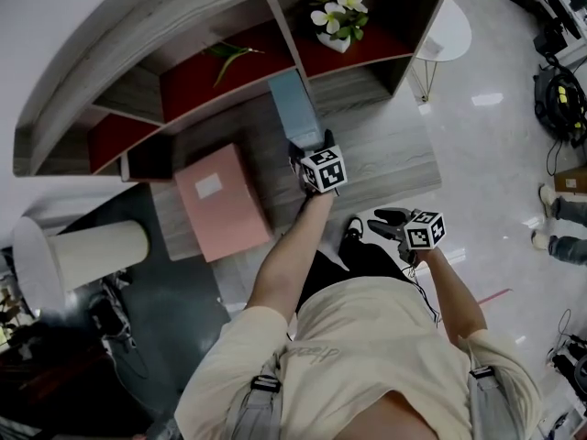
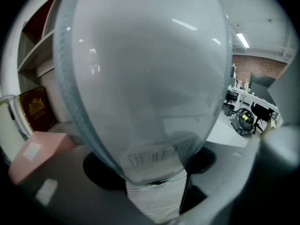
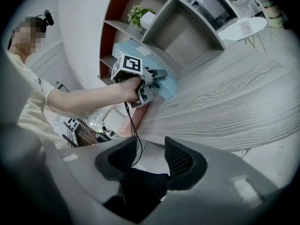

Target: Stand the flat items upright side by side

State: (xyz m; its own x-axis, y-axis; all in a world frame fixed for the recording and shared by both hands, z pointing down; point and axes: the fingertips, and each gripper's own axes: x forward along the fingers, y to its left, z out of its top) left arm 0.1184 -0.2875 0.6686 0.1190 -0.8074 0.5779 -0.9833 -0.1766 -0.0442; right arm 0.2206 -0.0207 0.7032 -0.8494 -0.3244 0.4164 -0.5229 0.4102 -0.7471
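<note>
A pale blue flat book (image 1: 292,106) stands upright on the wooden desk (image 1: 390,149), just before the shelf. My left gripper (image 1: 308,147) is at its near edge, the jaws standing loose on either side of it. In the left gripper view the blue book (image 2: 145,78) fills the frame between the dark pads (image 2: 101,172). To the left, a pink flat box (image 1: 220,200) lies flat on the desk. A dark red book (image 2: 36,108) stands behind it. Off the desk's front edge, my right gripper (image 1: 381,223) is open and holds nothing; its own view shows the jaws (image 3: 150,161) bare.
A shelf unit with red-backed compartments rises behind the desk, with a flower pot (image 1: 337,21) in one. A white round side table (image 1: 449,30) stands at the right, a white cylinder (image 1: 92,250) at the left. Cables and a vacuum cleaner (image 1: 559,99) are on the floor.
</note>
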